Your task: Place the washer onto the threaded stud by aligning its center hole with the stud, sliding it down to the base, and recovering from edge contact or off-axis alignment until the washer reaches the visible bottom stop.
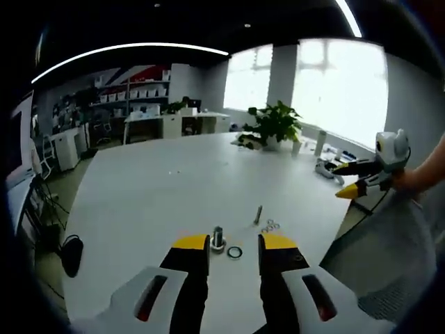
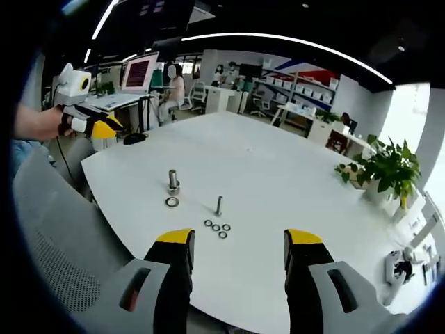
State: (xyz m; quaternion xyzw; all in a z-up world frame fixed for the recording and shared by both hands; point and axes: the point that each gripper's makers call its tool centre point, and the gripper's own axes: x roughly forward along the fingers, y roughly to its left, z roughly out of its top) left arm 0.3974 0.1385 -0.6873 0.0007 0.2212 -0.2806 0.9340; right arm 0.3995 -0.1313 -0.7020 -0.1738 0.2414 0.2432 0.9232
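**Ana:** Both hand-held grippers are spread and carry nothing. From the left gripper view, the left hand-held gripper [image 1: 234, 245] hangs low over the white surface [image 1: 160, 188], with the large washer [image 1: 234, 252] lying flat between its tips and the stud [image 1: 218, 239] standing at about ten o'clock from it, just beside.

**Ben:** And the right?

**Ana:** The right hand-held gripper [image 2: 238, 242] sits back at the surface's edge, level, jaws wide. Ahead at eleven o'clock are a slim bolt [image 2: 219, 205] and four small washers [image 2: 217, 228] in a cluster.

**Ben:** What could go wrong?

**Ana:** That washer is thin and flat on a smooth top. I'd expect the tips to skate over it or push it against the stud's base rather than lift it. If it comes up tilted, its rim may catch on the threads and jam off-axis.

**Ben:** Anything else?

**Ana:** The stud looks free-standing, so a sideways nudge could topple it.
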